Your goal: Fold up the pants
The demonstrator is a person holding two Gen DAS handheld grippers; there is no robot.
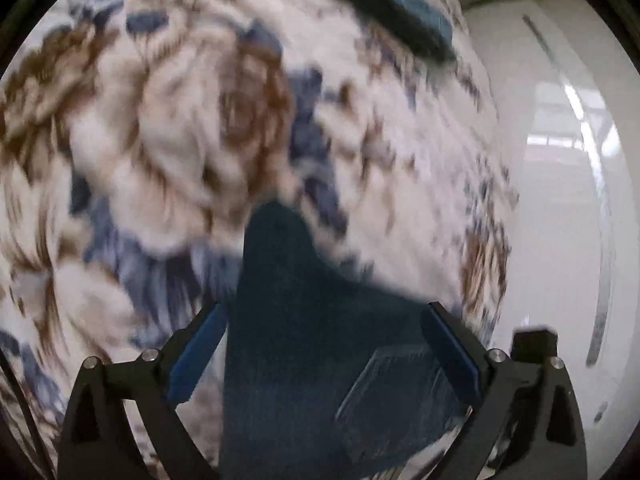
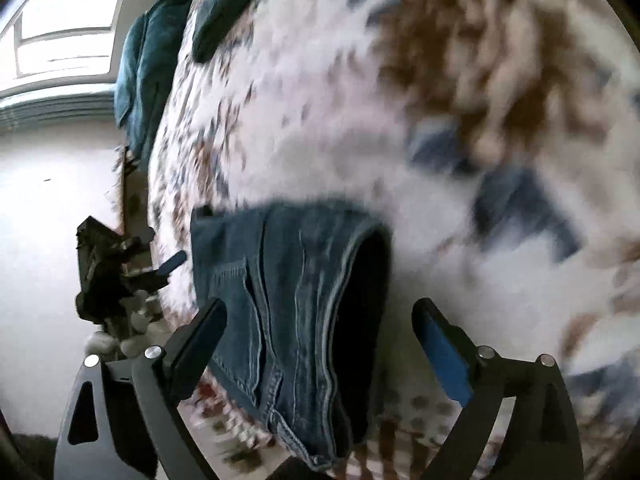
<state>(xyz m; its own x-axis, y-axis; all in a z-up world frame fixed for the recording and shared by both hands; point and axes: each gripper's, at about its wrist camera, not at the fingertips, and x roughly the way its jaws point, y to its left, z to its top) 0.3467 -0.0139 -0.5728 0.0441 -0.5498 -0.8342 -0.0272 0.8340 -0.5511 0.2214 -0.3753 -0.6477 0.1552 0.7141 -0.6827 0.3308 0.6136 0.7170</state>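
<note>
Legible text, labels, brands, numbers, signs — none in either wrist view; both pictures are blurred. The back pocket of the pants (image 1: 400,396) bears only faint stitching, no readable tag, and the seams show no lettering; the bedspread (image 2: 320,100) carries a brown-and-blue pattern — no words

A bed covered by a white bedspread (image 1: 168,128) printed with brown and blue flowers carried the denim pants (image 2: 288,280), which lay directly on it near the bed's edge. In the left wrist view, a second dark blue fabric item (image 1: 388,4) lay on the spread at one o'clock from the pants.
</note>
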